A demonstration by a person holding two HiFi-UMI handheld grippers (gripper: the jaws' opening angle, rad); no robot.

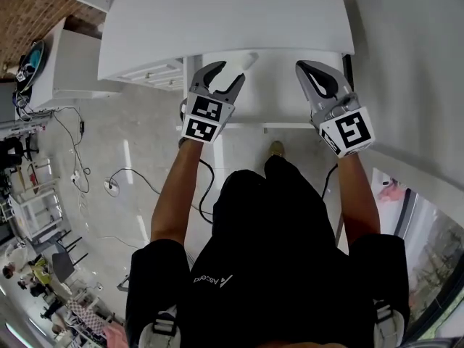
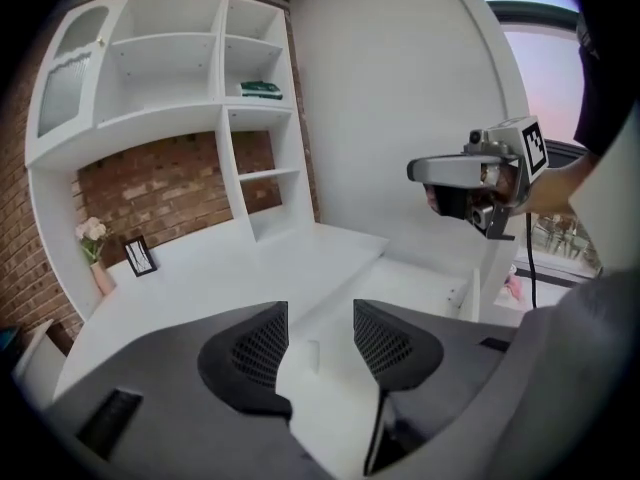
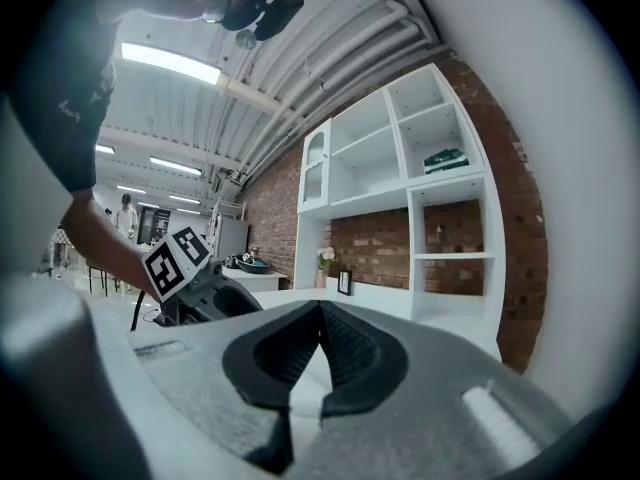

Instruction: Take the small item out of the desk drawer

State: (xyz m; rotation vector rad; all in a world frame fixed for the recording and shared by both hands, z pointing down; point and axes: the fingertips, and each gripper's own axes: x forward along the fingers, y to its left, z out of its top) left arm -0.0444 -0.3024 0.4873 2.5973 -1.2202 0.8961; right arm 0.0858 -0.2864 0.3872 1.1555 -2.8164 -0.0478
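Drawer [image 1: 283,96] open (small item [image 1: 249,60] apparently inside)

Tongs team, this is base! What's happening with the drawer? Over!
Left tongs open, empty, over the open drawer. Right tongs shut, empty. Small white item lies in drawer, ungrabbed. Nothing blocking.

Industrial test hall fitted out as a mock home-office corner. A white desk [image 1: 217,20] and shelf unit [image 2: 170,58] stand against a brick wall [image 2: 150,183], dressed with a flower vase [image 2: 95,253] and a small frame [image 2: 140,258]. Exposed pipes [image 3: 340,28] and strip lights [image 3: 170,63] run overhead. Cables [image 1: 80,158] trail across the polished floor [image 1: 145,136], with chairs [image 1: 61,263] farther off.
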